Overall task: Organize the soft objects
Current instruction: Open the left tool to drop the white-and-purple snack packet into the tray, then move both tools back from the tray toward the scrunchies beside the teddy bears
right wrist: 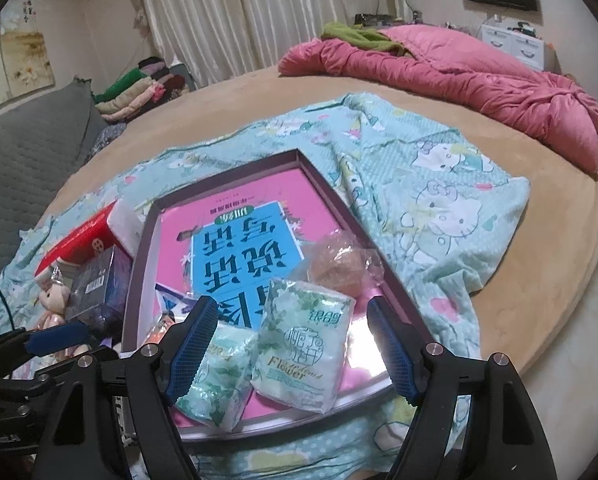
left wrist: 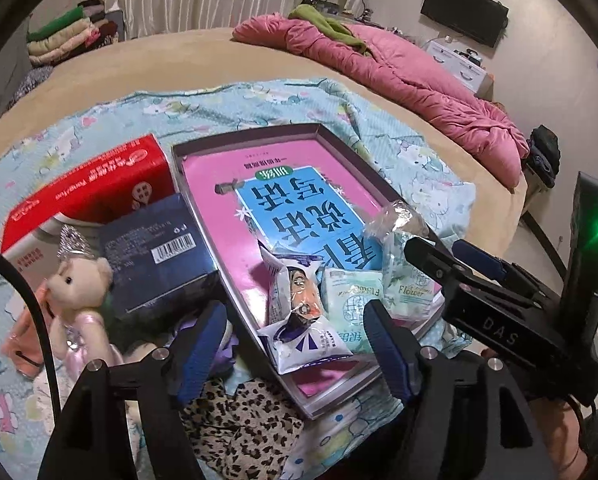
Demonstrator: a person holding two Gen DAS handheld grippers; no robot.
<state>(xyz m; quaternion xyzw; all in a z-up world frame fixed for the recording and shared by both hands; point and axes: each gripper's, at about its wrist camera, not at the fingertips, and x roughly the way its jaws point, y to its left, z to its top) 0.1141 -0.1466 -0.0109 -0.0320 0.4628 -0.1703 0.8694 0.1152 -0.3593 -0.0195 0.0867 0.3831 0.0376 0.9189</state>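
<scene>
Both grippers are hovering with fingers spread wide and holding nothing: the left gripper [left wrist: 299, 350] over the near edge of the tray [left wrist: 339, 148], the right gripper [right wrist: 289, 346] over its near right corner. In the near part of the tray, two tissue packs [right wrist: 303, 344], a snack bag [left wrist: 299, 316] and a clear-wrapped bun [right wrist: 341, 260] are lying together. A teddy [left wrist: 79, 280] and a leopard cloth [left wrist: 239, 428] are lying on the bed sheet [right wrist: 439, 208], just beside the tray's left edge.

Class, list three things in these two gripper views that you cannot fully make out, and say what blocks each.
1. Purple soft item, left wrist view: mostly hidden behind the left gripper finger.
2. Leopard-print cloth: cut off by the bottom edge.
3. Clear-wrapped brownish lump, right wrist view: crinkled wrap obscures the contents.
</scene>
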